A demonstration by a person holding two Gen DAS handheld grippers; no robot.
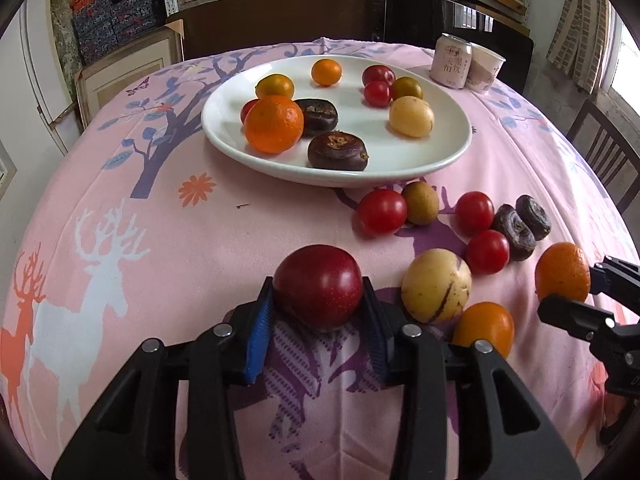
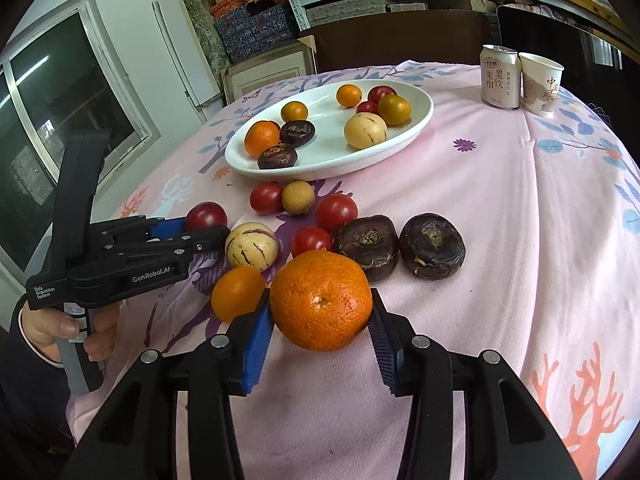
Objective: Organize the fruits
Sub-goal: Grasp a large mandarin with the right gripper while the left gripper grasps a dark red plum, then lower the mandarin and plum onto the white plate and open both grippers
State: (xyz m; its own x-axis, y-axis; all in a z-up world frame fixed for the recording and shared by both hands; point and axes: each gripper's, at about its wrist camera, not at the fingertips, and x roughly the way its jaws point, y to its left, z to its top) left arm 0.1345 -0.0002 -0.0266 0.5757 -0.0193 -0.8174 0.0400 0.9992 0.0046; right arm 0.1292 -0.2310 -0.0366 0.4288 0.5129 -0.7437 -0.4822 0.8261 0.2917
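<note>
My left gripper (image 1: 318, 294) is shut on a dark red plum (image 1: 318, 280), its blue pads pressing both sides, low over the pink cloth. My right gripper (image 2: 320, 304) is shut on a big orange mandarin (image 2: 320, 296), seen in the left wrist view as the mandarin (image 1: 560, 276) at the far right. A white oval plate (image 1: 224, 136) further back holds several fruits: a mandarin, dark water chestnuts, a yellow melon, tomatoes and small oranges. Loose on the cloth lie a striped yellow melon (image 1: 436, 286), a small orange (image 1: 484, 326), red tomatoes (image 1: 382, 212) and two dark water chestnuts (image 2: 432, 246).
A drink can (image 2: 500, 76) and a paper cup (image 2: 540, 82) stand at the table's back right. A wooden chair (image 1: 604, 152) is beside the right edge. A person's hand (image 2: 72, 328) holds the left gripper handle. Shelves of boxes fill the background.
</note>
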